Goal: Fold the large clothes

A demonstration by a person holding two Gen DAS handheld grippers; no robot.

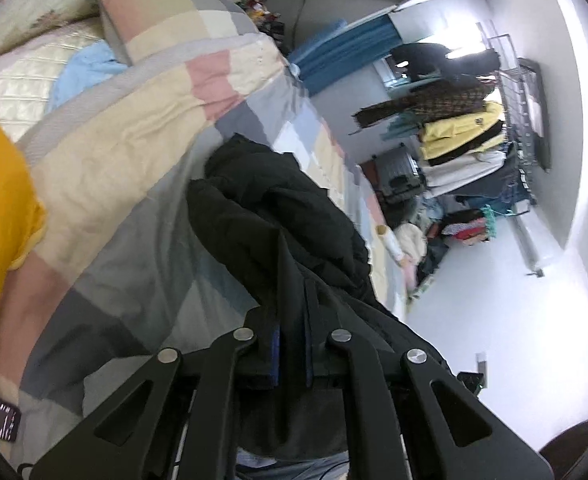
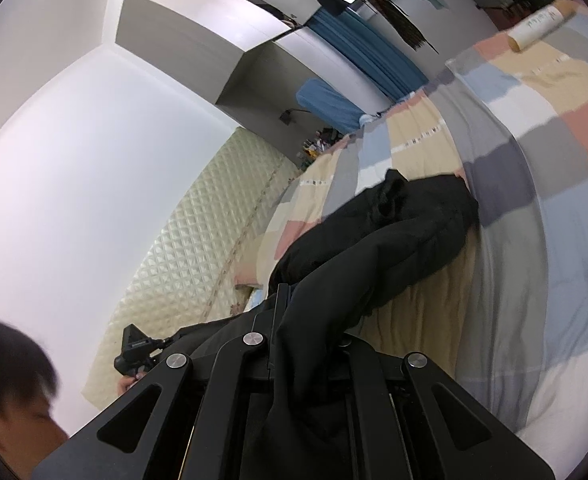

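A large black garment [image 1: 278, 208] hangs bunched above a bed covered by a pastel checked quilt [image 1: 134, 128]. My left gripper [image 1: 292, 264] is shut on a fold of it, with the cloth pinched between the fingers and draping past them. In the right wrist view the same black garment [image 2: 393, 232] stretches from my right gripper [image 2: 290, 300] out over the quilt [image 2: 533, 160]. My right gripper is shut on its edge, and cloth drapes over the right finger and hides it.
A pillow [image 1: 162, 20] lies at the head of the bed by a padded headboard [image 2: 198, 240]. A paper roll [image 2: 537, 26] lies on the quilt's edge. A clothes rack with hanging garments [image 1: 461, 136] stands beyond the bed. The person's head [image 2: 10, 380] is at lower left.
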